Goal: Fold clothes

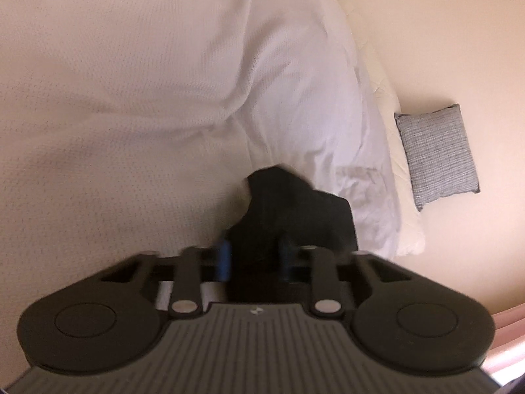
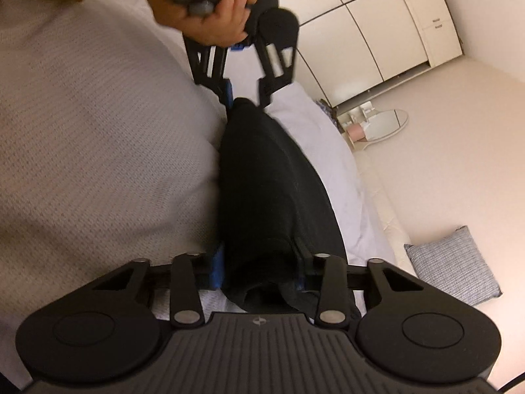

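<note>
1. A black garment was stretched between the two grippers above a bed with a white textured cover; in the right wrist view its long axis ran from about 6 o'clock, at the near gripper, up toward 12 o'clock, at the far one.
2. The right gripper had its blue-padded fingers closed narrowly on the near end of the garment, the cloth bunched between them.
3. The left gripper, carried by the person's hand at the top of that view, pinched the far, narrower end of the garment, which tapered to a tip there.
4. In the left wrist view the left gripper showed its fingers drawn close on the dark cloth, which rose from the jaws toward 12 o'clock and was blurred.
5. A white sheet lay beside the cover, toward 3 o'clock of the garment.
6. A grey cushion lay on the pale floor at about 3 o'clock, well apart from the garment.
7. An oval mirror stood near the cupboard doors at roughly 2 o'clock.
</note>
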